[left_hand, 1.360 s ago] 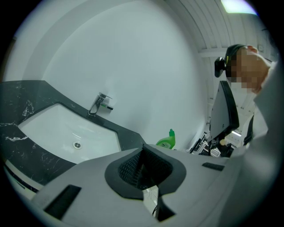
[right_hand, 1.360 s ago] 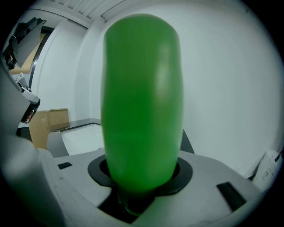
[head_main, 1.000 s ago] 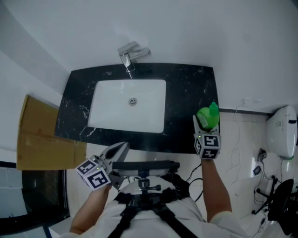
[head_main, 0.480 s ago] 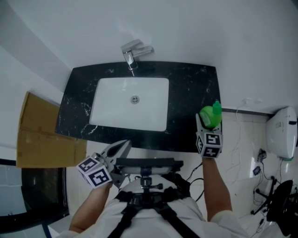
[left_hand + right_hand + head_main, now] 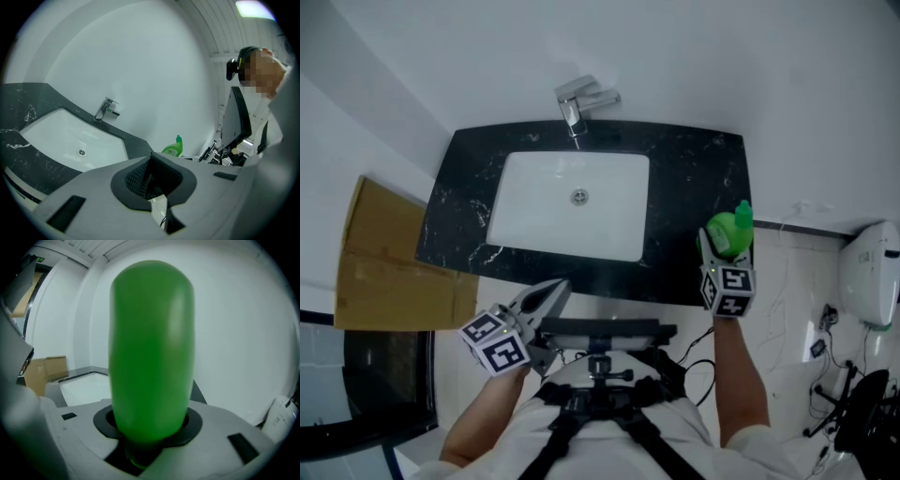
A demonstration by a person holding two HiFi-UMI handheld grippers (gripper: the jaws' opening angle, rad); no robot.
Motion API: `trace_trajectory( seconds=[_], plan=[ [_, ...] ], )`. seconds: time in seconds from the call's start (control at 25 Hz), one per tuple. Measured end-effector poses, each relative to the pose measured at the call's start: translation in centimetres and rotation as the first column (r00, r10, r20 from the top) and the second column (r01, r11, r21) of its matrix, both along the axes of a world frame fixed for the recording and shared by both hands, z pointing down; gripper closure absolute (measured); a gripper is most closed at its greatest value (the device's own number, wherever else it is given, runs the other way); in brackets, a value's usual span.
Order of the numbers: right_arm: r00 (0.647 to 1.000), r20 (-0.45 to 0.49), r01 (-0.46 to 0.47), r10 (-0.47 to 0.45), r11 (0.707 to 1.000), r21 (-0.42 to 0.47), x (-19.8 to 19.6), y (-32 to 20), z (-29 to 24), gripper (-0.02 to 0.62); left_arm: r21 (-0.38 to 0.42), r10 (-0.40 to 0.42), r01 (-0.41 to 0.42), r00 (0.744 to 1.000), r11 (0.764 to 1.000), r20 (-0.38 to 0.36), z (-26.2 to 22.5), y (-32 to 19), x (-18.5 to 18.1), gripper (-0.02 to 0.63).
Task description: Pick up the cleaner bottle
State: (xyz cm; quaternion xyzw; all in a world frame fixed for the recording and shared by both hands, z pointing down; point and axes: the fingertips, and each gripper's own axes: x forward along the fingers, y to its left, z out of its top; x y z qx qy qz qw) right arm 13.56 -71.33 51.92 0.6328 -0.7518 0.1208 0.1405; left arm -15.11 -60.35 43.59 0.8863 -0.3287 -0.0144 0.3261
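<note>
With our right gripper [image 5: 727, 247], jaws just closing, clamped round the cleaner bottle [image 5: 733, 228] on the counter [image 5: 694, 169] at 3 o'clock of the sink [image 5: 534, 211], and our left gripper [image 5: 553, 291] pinched together on nothing, we fear the slick rounded plastic may slip free on lifting.

The bottle [image 5: 729, 232] is bright green all over, cap and body alike, while the counter [image 5: 694, 187] is black with thin white marble veins, the sink [image 5: 525, 225] plain white and the tap [image 5: 581, 101] shiny silver. The wall [image 5: 722, 56] is plain white, the cardboard [image 5: 389, 262] a flat tan-brown, and the floor [image 5: 797, 281] pale cream. The left gripper [image 5: 561, 284] is light grey with black pads, and its cube carries black square markers on white.
</note>
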Motion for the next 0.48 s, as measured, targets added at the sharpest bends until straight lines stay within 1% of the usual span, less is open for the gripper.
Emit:
trace_trajectory(
  seconds=[0.24, 0.48],
  plan=[
    [0.999, -0.024, 0.036, -0.035, 0.999, 0.011, -0.8, 0.2, -1.5, 0.419, 0.002, -0.002, 0.002, 1.0, 1.0, -0.005, 0.0, 0.2, -0.1, 0.612],
    [0.999, -0.027, 0.047, -0.046, 0.998, 0.043, -0.9, 0.0, -4.5, 0.419, 0.011, 0.0, 0.0, 1.0, 1.0, -0.021, -0.2, 0.2, 0.0, 0.612]
  ],
)
